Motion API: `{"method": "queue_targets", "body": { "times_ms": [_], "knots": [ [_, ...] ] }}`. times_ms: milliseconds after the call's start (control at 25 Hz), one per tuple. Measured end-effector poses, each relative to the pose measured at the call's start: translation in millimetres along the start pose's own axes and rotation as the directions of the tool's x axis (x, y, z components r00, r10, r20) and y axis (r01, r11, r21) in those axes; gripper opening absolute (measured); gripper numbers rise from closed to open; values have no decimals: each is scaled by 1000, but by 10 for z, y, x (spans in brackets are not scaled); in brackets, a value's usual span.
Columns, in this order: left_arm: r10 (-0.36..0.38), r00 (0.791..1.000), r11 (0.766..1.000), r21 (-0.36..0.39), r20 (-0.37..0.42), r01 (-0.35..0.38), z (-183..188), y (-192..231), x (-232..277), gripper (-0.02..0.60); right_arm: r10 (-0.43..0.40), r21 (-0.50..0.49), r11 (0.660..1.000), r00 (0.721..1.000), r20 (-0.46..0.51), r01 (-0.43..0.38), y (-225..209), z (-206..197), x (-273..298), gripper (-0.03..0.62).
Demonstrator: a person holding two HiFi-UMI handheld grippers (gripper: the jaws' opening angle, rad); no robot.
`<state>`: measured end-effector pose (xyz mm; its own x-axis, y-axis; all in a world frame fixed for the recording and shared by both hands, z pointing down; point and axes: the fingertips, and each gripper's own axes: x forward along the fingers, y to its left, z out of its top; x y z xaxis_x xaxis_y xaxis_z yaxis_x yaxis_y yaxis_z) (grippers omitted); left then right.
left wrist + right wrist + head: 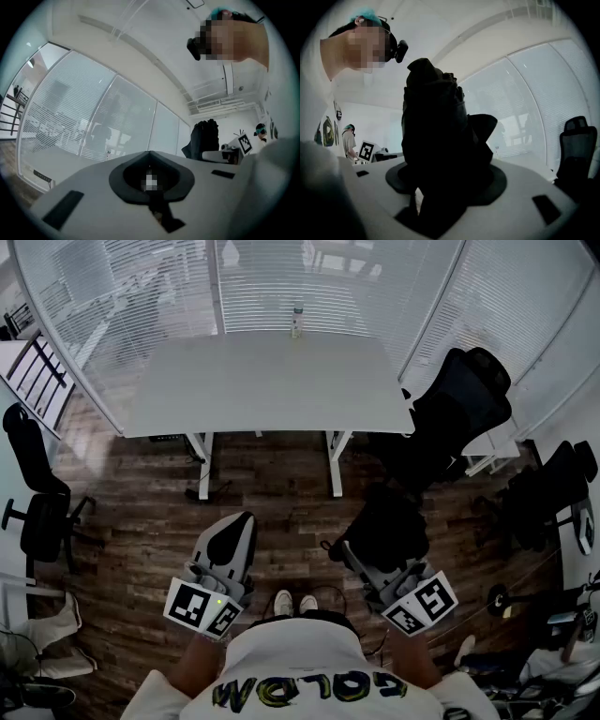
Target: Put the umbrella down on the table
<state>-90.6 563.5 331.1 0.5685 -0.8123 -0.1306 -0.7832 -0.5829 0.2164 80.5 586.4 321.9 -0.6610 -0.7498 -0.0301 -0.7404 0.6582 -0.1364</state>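
Jaws around umbrella, right gripper only

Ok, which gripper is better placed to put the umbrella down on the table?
Right. The right gripper grips the black folded umbrella between its jaws; the left gripper is shut and empty. The white table lies ahead of both, with only a small bottle at its far edge.

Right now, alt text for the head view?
The right gripper holds a black folded umbrella above the wood floor, short of a white table ahead. The left gripper is shut and empty; a small bottle stands at the table's far edge.
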Motion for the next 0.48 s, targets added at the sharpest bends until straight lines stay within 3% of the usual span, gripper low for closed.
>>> {"method": "queue_targets", "body": {
  "times_ms": [480],
  "knots": [
    [-11,1000,1000,-11,-21,11,-106,33,31,11,7,19,1000,1000,-3,-7,8,-87,65,268]
  ]
}}
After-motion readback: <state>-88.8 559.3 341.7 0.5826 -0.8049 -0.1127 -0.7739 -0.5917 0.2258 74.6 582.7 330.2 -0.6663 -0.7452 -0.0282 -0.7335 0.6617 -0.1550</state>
